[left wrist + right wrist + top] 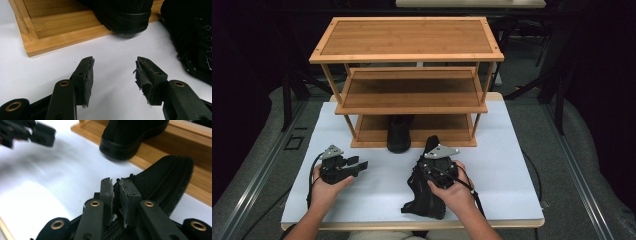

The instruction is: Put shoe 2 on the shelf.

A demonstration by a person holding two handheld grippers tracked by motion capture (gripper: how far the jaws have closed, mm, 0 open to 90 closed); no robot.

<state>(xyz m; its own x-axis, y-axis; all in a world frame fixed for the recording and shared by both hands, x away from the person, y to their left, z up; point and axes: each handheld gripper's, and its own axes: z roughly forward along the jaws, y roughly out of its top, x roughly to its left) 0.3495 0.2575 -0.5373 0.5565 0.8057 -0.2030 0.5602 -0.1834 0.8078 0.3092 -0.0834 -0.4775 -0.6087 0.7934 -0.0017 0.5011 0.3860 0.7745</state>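
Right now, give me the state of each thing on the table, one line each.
Black knit shoe on the white table: on its sole, its collar pinched by the right gripper.
Second black shoe: upright on the bottom shelf, toe past the front edge.
Three-tier bamboo rack: standing, top and middle shelves bare.
Left gripper: jaws open, nothing between them, above the tabletop.

black hand-held gripper (pixel 362 163), grey plate, brass rivets

Tongs (pixel 115 185) pinched tight on the black boot's collar (pixel 162 182); second boot (pixel 130 137) sits on the wooden rack (pixel 197 182) beyond.
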